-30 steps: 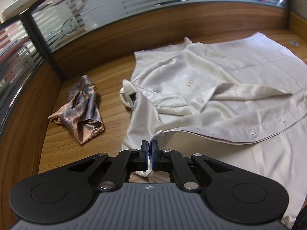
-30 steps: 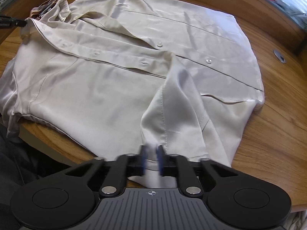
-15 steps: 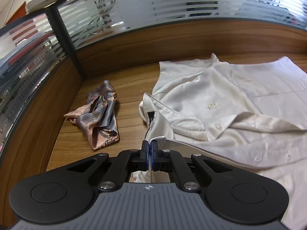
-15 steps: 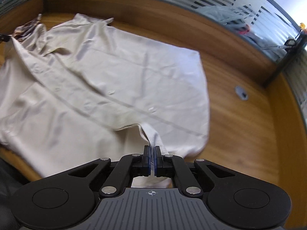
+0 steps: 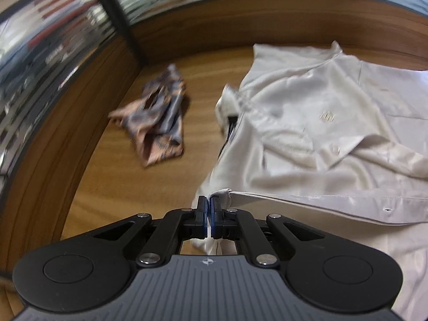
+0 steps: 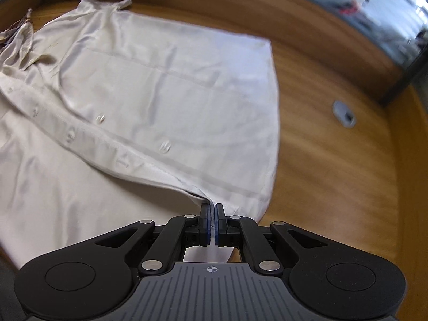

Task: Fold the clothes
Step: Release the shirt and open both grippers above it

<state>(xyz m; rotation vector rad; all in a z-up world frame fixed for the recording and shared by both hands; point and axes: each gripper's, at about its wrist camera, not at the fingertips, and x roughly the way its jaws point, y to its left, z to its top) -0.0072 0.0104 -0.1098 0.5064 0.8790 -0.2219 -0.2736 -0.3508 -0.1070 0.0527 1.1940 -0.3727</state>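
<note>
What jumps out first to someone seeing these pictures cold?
A pale satin shirt spread across the wooden table fills both views. Each black tool, left and right, is clamped on a shirt edge. A crumpled patterned scarf lies apart, left of the collar.

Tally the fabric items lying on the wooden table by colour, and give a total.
Cream satin button-up shirt: 1
Pink-and-grey patterned crumpled cloth: 1
Total: 2
</note>
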